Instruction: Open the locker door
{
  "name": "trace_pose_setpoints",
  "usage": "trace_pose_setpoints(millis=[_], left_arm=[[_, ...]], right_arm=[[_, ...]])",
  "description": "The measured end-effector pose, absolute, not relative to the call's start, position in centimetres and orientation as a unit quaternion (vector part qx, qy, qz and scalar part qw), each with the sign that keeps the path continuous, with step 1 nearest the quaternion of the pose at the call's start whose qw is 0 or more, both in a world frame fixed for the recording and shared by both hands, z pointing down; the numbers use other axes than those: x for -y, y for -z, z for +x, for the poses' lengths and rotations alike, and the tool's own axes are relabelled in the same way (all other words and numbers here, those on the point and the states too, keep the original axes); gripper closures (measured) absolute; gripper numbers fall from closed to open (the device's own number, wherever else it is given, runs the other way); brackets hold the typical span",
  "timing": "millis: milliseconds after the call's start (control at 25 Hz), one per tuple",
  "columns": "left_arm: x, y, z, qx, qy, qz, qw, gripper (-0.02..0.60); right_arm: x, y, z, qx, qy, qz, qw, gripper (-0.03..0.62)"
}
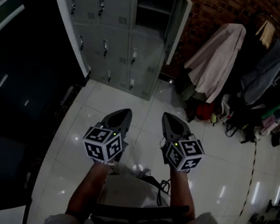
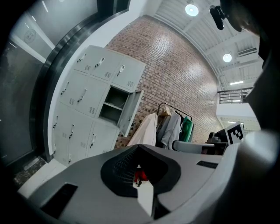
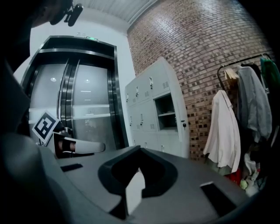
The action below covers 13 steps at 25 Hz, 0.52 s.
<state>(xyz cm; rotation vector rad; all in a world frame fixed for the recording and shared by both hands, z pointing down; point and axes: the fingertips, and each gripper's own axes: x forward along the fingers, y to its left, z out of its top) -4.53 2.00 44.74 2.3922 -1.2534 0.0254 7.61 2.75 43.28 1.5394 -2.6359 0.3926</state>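
Observation:
The grey locker bank [image 1: 114, 35] stands against the brick wall, a few floor tiles ahead of me. One upper door [image 1: 179, 22] at its right end hangs open and shows a dark compartment [image 1: 153, 6] with a shelf. In the left gripper view the open door [image 2: 130, 111] swings out to the right. The right gripper view shows the open compartment [image 3: 165, 111]. My left gripper [image 1: 124, 113] and right gripper [image 1: 168, 118] are side by side over the floor, well short of the lockers. Both are shut with nothing held.
A clothes rack with coats [image 1: 247, 61] lines the brick wall to the right, with bags [image 1: 206, 112] on the floor below it. A dark glass wall [image 1: 13, 68] runs along the left. A cable [image 1: 249, 183] crosses the white tiled floor [image 1: 106, 99].

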Motion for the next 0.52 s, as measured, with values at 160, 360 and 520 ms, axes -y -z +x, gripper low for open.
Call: trace_pose_setpoints(millis=[160, 360, 520], left_arm=[[-1.78, -44.97, -4.44, 0.451, -0.011, 0.865, 0.221, 0.584], [-1.38, -45.09, -4.60, 0.450, -0.011, 0.865, 0.222, 0.584], [-1.12, -45.41, -4.86, 0.448, -0.012, 0.866, 0.224, 0.584]], right_arm=[[-2.54, -43.59, 7.98, 0.853, -0.132, 0.504, 0.031, 0.594], [-2.19, -43.49, 7.73, 0.854, -0.131, 0.503, 0.031, 0.594], [-1.87, -43.63, 7.42, 0.853, -0.132, 0.505, 0.031, 0.594]])
